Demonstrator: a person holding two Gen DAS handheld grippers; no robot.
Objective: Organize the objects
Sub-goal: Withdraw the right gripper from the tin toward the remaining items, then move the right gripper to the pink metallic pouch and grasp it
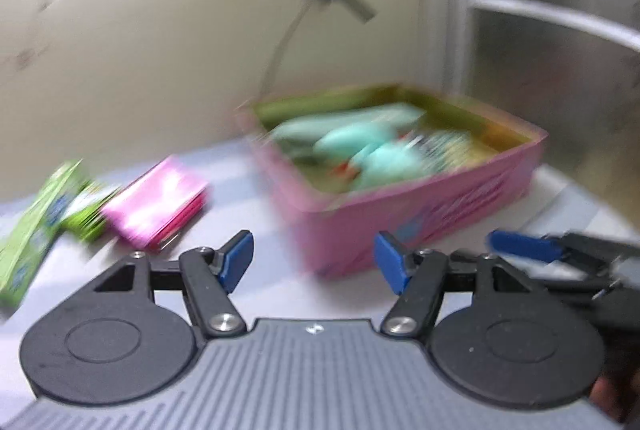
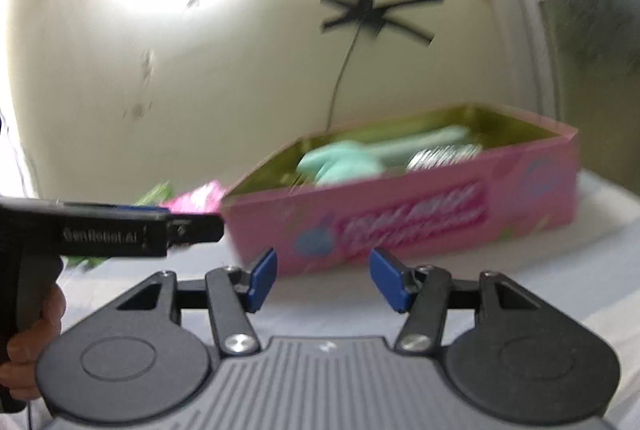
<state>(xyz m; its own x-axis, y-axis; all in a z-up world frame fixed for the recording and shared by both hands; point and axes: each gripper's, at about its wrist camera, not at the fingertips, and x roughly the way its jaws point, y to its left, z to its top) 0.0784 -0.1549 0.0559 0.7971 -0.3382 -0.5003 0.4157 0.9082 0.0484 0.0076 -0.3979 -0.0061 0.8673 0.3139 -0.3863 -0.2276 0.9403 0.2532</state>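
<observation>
Pink rectangular tin box (image 1: 400, 213), holding mint-green pieces (image 1: 360, 145), sits on the pale bench (image 1: 260, 189) against the wall; a pink packet (image 1: 160, 205) and green packets (image 1: 36, 226) lie loose on its left side. Both my left jaws (image 1: 314, 264) and right jaws (image 2: 322, 280) stand apart, empty. Blur suggests haste: I could knock the box's near wall. Clear room lies between packets and box.

Left gripper (image 1: 314, 262) open and empty, pink tin (image 1: 420, 205) of mint-green items ahead, pink packet (image 1: 158, 203) left
</observation>
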